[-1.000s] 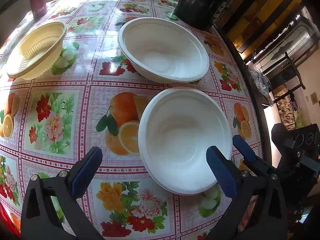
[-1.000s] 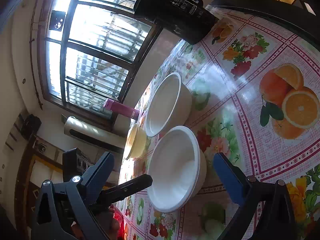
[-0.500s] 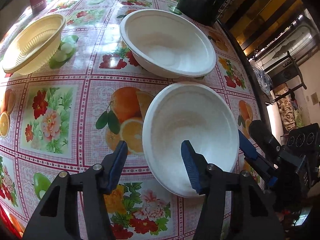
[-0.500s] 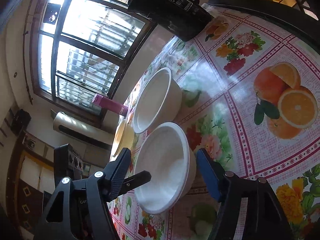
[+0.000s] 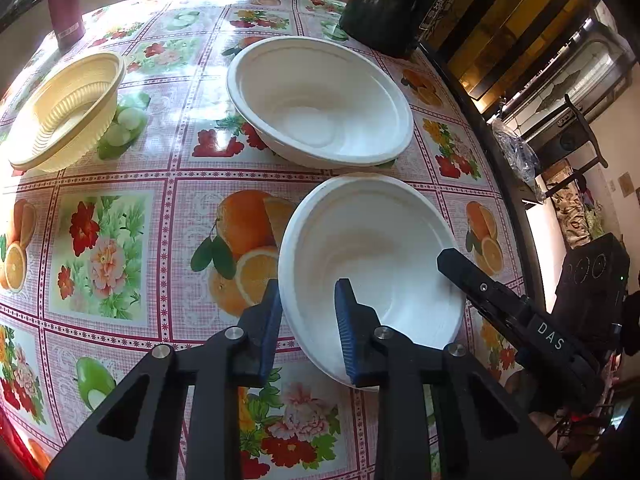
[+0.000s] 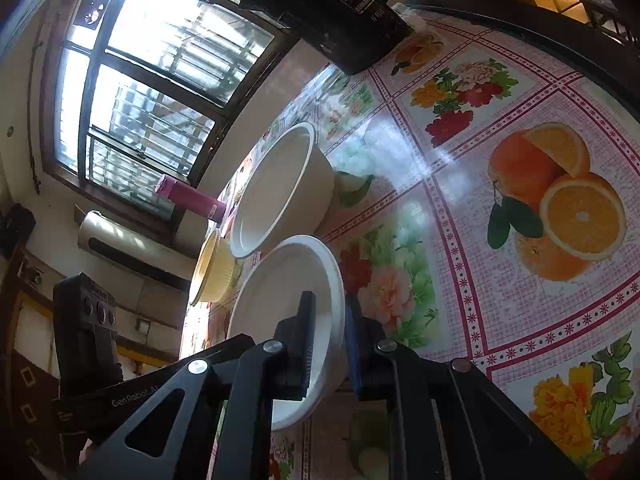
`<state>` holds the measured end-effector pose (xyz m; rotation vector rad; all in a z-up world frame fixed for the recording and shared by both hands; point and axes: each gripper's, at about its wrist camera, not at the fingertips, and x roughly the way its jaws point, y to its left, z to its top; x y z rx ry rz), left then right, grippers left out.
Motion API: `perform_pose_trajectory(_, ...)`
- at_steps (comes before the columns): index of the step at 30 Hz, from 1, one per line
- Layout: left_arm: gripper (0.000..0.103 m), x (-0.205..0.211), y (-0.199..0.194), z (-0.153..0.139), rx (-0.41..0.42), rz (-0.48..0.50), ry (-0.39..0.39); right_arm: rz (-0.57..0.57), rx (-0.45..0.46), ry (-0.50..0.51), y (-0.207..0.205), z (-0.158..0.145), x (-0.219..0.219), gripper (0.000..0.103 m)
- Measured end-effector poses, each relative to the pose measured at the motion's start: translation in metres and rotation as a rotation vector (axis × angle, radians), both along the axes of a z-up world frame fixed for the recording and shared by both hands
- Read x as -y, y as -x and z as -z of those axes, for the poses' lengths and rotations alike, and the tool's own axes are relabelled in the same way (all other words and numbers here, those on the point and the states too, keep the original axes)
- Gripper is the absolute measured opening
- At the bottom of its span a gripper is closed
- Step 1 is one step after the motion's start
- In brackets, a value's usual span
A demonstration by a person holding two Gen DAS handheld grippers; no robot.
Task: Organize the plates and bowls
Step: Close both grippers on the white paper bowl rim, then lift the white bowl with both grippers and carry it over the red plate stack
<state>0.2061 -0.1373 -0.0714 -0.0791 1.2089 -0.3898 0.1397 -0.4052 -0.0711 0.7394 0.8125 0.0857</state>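
Note:
A near white bowl point(image 5: 372, 248) sits on the fruit-print tablecloth point(image 5: 120, 240). My left gripper point(image 5: 308, 328) is shut on its near-left rim, one pad inside and one outside. My right gripper point(image 6: 328, 344) is shut on the same bowl's point(image 6: 280, 300) opposite rim; its finger shows in the left wrist view point(image 5: 472, 276). A second white bowl point(image 5: 320, 100) stands just behind the first, also in the right wrist view point(image 6: 280, 188). A cream ribbed bowl point(image 5: 64, 108) stands at the far left and shows in the right wrist view point(image 6: 212, 268).
A black appliance point(image 5: 384, 4) stands at the table's far right edge, also in the right wrist view point(image 6: 332, 12). A pink bottle point(image 5: 64, 4) stands at the far left, seen too in the right wrist view point(image 6: 188, 198). The table's dark rim point(image 5: 500, 152) runs along the right.
Both grippers have moved in and closed from wide open onto opposite rims of the near white bowl. The bowls have stayed in place.

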Motion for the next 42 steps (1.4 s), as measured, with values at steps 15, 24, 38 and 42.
perform_pose_trajectory(15,0.015,-0.014,0.015,0.001,0.000,0.013,0.027,-0.010,0.004,0.031,0.012,-0.002,-0.009,0.007)
perform_pose_trajectory(24,0.015,-0.060,0.057,-0.007,0.040,-0.005,0.057,-0.042,0.023,0.032,0.051,-0.008,-0.056,0.007)
perform_pose_trajectory(38,0.016,-0.238,0.141,-0.062,0.235,-0.161,-0.015,-0.332,0.096,0.096,0.052,-0.049,-0.255,0.007)
perform_pose_trajectory(42,0.016,-0.297,0.159,-0.075,0.263,-0.237,-0.033,-0.432,0.118,0.108,0.044,-0.057,-0.324,0.007)
